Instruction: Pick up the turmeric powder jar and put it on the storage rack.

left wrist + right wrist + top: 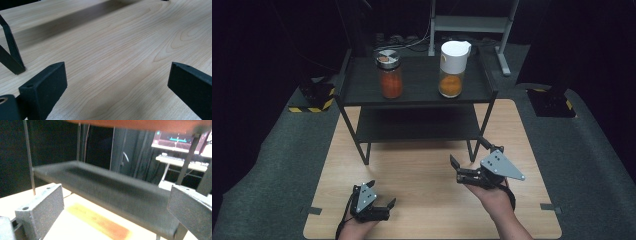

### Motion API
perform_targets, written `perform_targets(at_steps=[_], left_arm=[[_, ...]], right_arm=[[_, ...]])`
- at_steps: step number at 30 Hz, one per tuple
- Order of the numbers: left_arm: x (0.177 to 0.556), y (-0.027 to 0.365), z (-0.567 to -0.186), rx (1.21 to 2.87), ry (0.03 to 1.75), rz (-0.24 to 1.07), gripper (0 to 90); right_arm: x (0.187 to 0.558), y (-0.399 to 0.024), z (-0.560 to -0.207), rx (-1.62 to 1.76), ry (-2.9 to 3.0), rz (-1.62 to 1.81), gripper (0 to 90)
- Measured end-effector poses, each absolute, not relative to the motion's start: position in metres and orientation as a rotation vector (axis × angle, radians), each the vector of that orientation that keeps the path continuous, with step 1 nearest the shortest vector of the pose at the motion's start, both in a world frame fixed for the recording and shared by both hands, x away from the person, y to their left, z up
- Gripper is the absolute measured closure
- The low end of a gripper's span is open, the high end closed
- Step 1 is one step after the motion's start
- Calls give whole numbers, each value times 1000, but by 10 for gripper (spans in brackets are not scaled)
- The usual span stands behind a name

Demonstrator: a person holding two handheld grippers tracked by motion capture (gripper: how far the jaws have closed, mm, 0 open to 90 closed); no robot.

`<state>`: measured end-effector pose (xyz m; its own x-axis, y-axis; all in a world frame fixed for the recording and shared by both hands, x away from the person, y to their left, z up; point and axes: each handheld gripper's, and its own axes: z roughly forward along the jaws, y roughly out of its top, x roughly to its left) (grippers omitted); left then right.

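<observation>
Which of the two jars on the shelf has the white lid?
The right-hand jar, holding orange contents; the left jar has a clear lid and redder contents.

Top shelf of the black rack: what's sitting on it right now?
On the top shelf stand two jars of orange-red contents: a metal-lidded jar at left and a white-capped jar at right. The lower shelf lies in shadow; nothing can be made out there.

Wide-apart jaws frame the black shelf's lower board (pixel 112 190) above the wooden table (pixel 75 230).
</observation>
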<state>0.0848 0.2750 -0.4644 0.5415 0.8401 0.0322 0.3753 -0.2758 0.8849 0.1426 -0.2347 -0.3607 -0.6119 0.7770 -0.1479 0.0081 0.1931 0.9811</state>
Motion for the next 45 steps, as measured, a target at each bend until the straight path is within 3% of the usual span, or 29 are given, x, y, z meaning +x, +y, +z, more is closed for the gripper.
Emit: perform_targets(at_steps=[23, 45], left_arm=[[84, 275, -465, 1872, 981, 648, 26], [84, 274, -465, 1881, 972, 648, 26]], right_arm=[[120, -261, -441, 875, 1973, 1260, 1], [117, -259, -454, 906, 2018, 1124, 2]])
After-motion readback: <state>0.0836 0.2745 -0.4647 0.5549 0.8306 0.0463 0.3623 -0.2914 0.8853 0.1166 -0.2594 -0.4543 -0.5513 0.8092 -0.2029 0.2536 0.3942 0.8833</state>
